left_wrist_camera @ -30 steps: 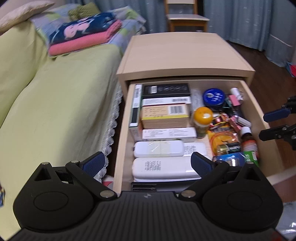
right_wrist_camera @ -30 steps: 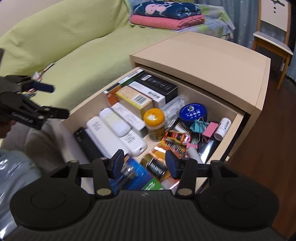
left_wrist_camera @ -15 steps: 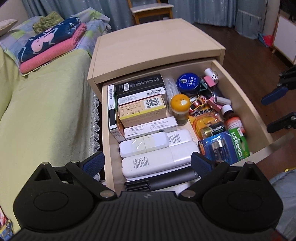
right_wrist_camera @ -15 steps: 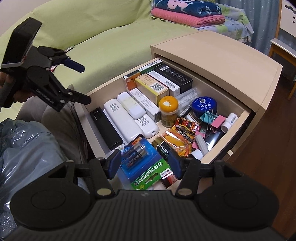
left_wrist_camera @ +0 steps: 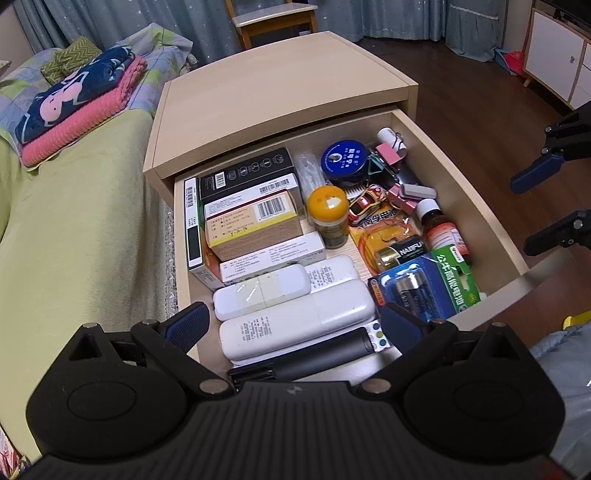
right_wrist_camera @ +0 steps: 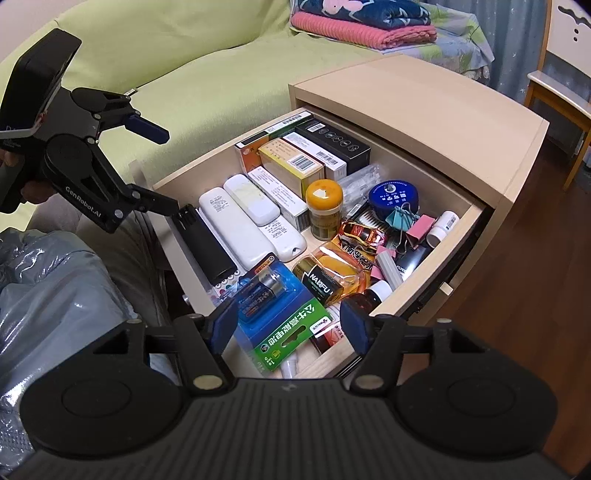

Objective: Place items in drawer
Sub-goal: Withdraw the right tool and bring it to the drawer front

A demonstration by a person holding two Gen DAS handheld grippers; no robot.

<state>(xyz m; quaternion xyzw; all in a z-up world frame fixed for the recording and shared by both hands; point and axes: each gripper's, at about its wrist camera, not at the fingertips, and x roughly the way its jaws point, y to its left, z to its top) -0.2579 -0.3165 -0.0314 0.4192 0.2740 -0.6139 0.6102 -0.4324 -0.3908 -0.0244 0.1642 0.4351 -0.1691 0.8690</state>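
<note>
1. Plainly, the drawer (left_wrist_camera: 476, 206) of the pale wooden bedside cabinet (left_wrist_camera: 273, 99) stood pulled out and packed with items.
2. The left gripper (left_wrist_camera: 293, 325) hovered above the drawer's front edge with its jaws spread wide and nothing between them; its blue pads (left_wrist_camera: 188, 323) framed the near row of items.
3. The right gripper (right_wrist_camera: 290, 325) hung over the drawer's front right corner, jaws apart and empty, above a blue and green battery pack (right_wrist_camera: 280, 314).
4. Along the front edge lay a black cylindrical device (left_wrist_camera: 317, 354), and just behind it two white remotes (left_wrist_camera: 295, 321) side by side.
5. Behind the remotes stood a row of boxes: a tan box with a barcode (left_wrist_camera: 255, 225), a white box (left_wrist_camera: 273, 256) and a black box (left_wrist_camera: 247, 173) at the back.
6. An orange-lidded jar (left_wrist_camera: 328, 214) stood upright near the middle of the drawer.
7. To its right lay a round blue tin (left_wrist_camera: 344, 159), binder clips (right_wrist_camera: 404, 221), a brown bottle (left_wrist_camera: 441, 230) and a loose battery labelled NANFU (left_wrist_camera: 400, 249) on orange packaging.
8. In the right wrist view, a hand (right_wrist_camera: 11, 162) gripped the left gripper's handle beside a green sofa (right_wrist_camera: 207, 48).
9. Folded pink and navy blankets (left_wrist_camera: 77, 107) rested on the sofa beyond the cabinet, and a wooden chair (left_wrist_camera: 273, 18) stood further back.
</note>
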